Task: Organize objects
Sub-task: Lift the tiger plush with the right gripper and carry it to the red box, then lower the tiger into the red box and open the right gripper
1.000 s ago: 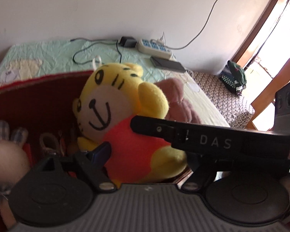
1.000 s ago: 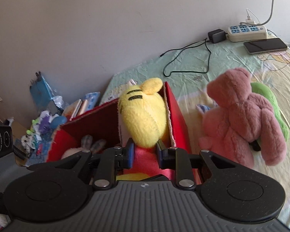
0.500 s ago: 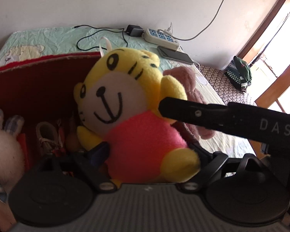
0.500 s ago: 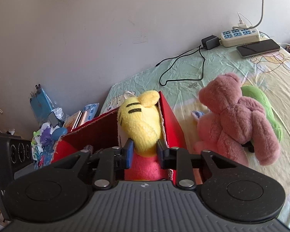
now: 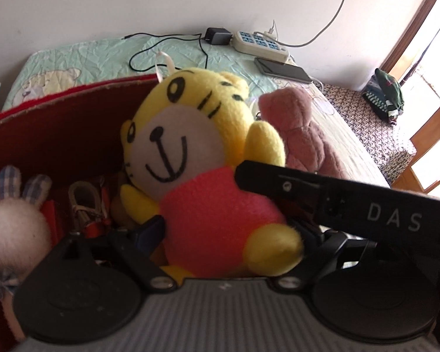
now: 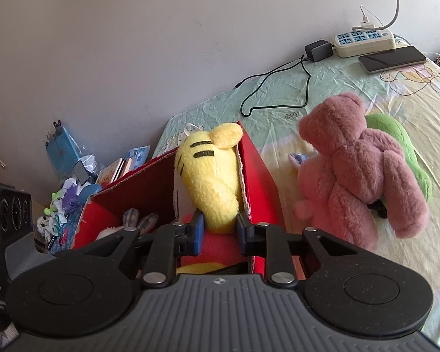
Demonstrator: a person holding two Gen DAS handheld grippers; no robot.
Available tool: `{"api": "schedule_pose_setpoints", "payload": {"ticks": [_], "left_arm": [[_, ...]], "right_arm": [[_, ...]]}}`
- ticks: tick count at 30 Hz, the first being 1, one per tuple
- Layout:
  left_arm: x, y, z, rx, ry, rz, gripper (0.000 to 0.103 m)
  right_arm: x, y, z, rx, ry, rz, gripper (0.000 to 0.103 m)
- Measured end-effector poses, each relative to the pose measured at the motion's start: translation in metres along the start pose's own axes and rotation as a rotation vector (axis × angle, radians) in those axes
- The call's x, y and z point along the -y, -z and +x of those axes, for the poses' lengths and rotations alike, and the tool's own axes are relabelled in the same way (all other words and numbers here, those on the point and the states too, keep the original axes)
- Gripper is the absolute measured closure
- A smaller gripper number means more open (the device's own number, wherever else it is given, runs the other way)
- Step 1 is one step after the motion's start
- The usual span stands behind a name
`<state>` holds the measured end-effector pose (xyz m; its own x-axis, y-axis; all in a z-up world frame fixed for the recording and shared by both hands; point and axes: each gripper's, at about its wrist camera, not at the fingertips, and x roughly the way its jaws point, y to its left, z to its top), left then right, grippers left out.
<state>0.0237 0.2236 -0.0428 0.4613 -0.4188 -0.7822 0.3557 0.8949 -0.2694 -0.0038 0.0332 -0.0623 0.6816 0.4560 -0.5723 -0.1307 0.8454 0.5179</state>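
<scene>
Yellow tiger plush in red shirt [image 5: 202, 170] sits in red cardboard box [image 6: 258, 173] at bed's [image 6: 366, 94] corner. Soft, light, squashy; neck grips best. Right gripper [image 6: 218, 228] pinches it there. Left gripper [image 5: 228, 234], jaws just opened wide, straddles the body, not pressing.

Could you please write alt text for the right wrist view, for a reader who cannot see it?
The right tongs pinch the yellow tiger plush, which sits in a red box on a bed. A pink teddy bear lies on the sheet beside the box, over a green plush; a power strip and phone lie by the wall.
</scene>
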Motion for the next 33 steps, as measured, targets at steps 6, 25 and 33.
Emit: {"api": "schedule_pose_setpoints", "payload": {"ticks": [6,25,33], "left_arm": [[0.015,0.001,-0.008,0.003,-0.071,0.03,0.015],[0.054,0.004,-0.017,0.027,-0.285,0.023,0.015],[0.069,0.004,-0.029,0.056,-0.376,0.019,0.015]], "right_arm": [[0.001,0.002,-0.005,-0.004,-0.022,-0.02,0.076],[0.018,-0.002,-0.026,-0.031,-0.127,-0.045,0.077],[0.029,-0.005,-0.039,-0.023,-0.126,-0.043,0.076]]}}
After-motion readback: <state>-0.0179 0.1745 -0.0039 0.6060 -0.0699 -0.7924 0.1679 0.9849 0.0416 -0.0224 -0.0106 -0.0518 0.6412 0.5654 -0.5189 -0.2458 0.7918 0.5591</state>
